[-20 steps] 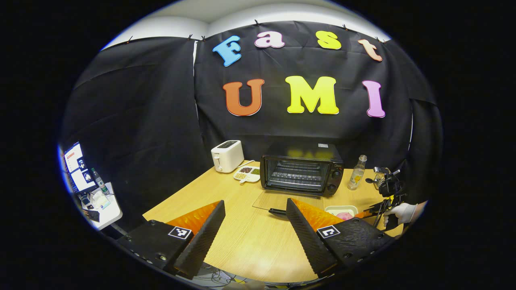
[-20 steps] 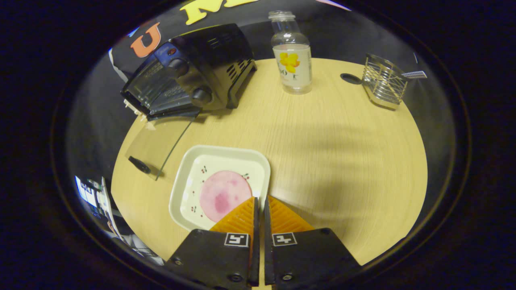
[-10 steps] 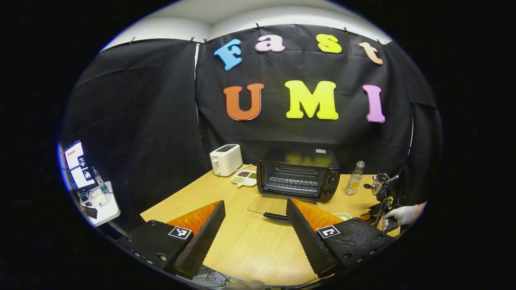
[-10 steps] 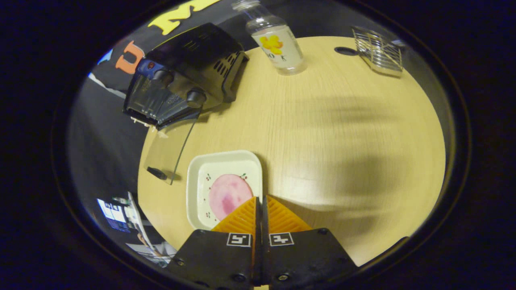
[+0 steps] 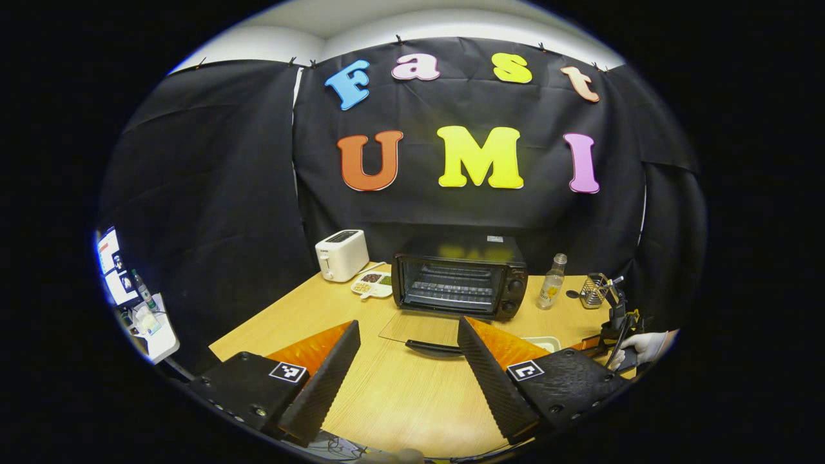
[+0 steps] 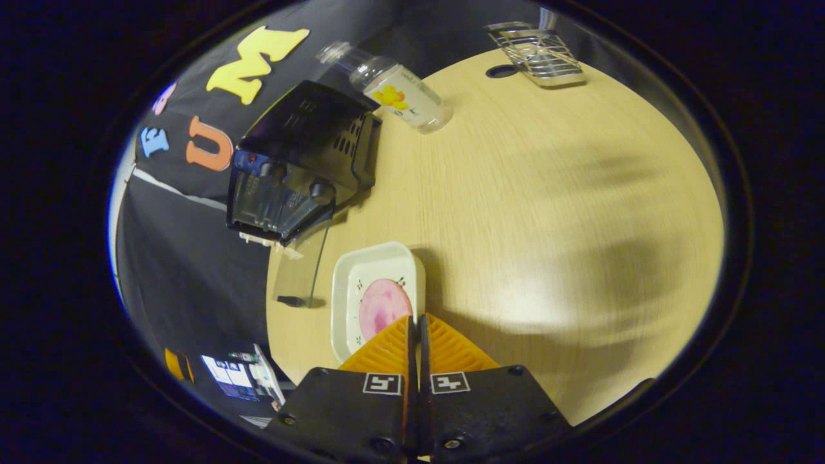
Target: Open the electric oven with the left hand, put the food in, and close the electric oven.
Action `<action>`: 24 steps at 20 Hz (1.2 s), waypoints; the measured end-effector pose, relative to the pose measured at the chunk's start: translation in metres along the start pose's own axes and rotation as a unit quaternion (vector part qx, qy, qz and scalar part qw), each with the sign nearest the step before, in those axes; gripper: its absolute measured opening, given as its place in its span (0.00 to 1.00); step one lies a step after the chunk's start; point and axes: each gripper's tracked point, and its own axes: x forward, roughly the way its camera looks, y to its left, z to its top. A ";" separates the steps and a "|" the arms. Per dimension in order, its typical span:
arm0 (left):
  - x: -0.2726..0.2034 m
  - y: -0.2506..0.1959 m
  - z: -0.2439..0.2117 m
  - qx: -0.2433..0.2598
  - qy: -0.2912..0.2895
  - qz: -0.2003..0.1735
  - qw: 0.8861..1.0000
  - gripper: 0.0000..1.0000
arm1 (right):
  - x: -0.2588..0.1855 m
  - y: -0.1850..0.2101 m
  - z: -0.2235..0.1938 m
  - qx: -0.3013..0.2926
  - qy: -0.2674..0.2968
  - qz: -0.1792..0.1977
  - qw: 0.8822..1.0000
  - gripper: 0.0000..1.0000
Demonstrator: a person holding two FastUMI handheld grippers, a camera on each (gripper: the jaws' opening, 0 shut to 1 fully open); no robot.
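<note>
Both grippers drew back from oven (image 5: pixel 459 285) | door (image 5: pixel 419 327) open; loading, closing remained | plate (image 6: pixel 376 299) with food at 12 o'clock of right gripper (image 6: pixel 416 336), fingers closed | left gripper (image 5: pixel 408 361) spread, empty

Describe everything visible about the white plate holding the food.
The white plate is squarish with rounded corners and a raised rim, glossy like ceramic or melamine, with tiny red-and-green sprigs printed inside. A round pink slice of food lies flat in it. The right gripper is shut on the plate's near edge. It appears lifted off the wooden table, casting a shadow, right of the oven's open glass door.
</note>
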 end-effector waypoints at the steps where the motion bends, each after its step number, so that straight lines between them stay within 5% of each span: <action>1: 0.000 0.002 0.001 0.003 -0.004 -0.005 1.000 0.97 | -0.004 0.004 0.002 0.013 -0.013 0.003 1.000 0.04; 12: 0.009 0.049 0.019 0.041 -0.028 -0.079 0.996 0.97 | -0.031 0.118 -0.018 0.112 -0.162 0.023 0.980 0.04; 18: 0.015 0.086 0.015 0.067 -0.029 -0.098 0.993 0.97 | 0.050 0.192 -0.055 0.197 -0.213 0.043 0.956 0.00; 24: 0.030 0.121 0.003 0.072 -0.026 -0.077 0.994 0.97 | 0.135 0.251 -0.067 0.205 -0.238 0.052 0.948 0.04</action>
